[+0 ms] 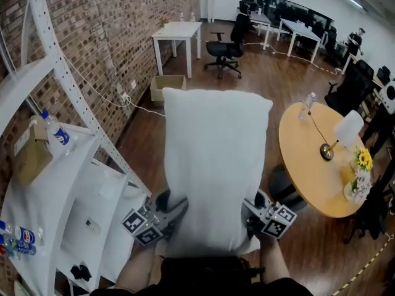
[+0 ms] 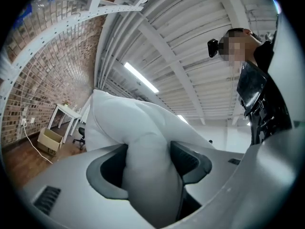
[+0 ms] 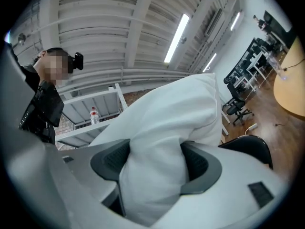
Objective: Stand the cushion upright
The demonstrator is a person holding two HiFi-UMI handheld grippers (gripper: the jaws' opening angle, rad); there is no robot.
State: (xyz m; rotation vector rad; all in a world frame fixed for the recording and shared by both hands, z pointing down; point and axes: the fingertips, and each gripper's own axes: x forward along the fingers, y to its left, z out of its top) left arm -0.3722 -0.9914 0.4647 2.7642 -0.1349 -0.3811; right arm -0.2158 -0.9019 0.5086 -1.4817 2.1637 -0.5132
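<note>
A large white cushion [image 1: 213,165] hangs in the air in front of me, held at its two lower edges. My left gripper [image 1: 168,213] is shut on its lower left edge, and the cushion [image 2: 143,147] bulges between both pads in the left gripper view. On the lower right edge my right gripper [image 1: 252,216] is shut too, with the white cushion [image 3: 162,142] squeezed between its jaws. The cushion's top points away from me, above the wooden floor.
A white metal shelf rack [image 1: 74,184] with bottles and a cardboard box stands at the left against the brick wall. A round wooden table [image 1: 308,165] with a lamp and flowers is at the right, a dark stool [image 1: 285,187] beside it. Desks and office chairs stand farther back.
</note>
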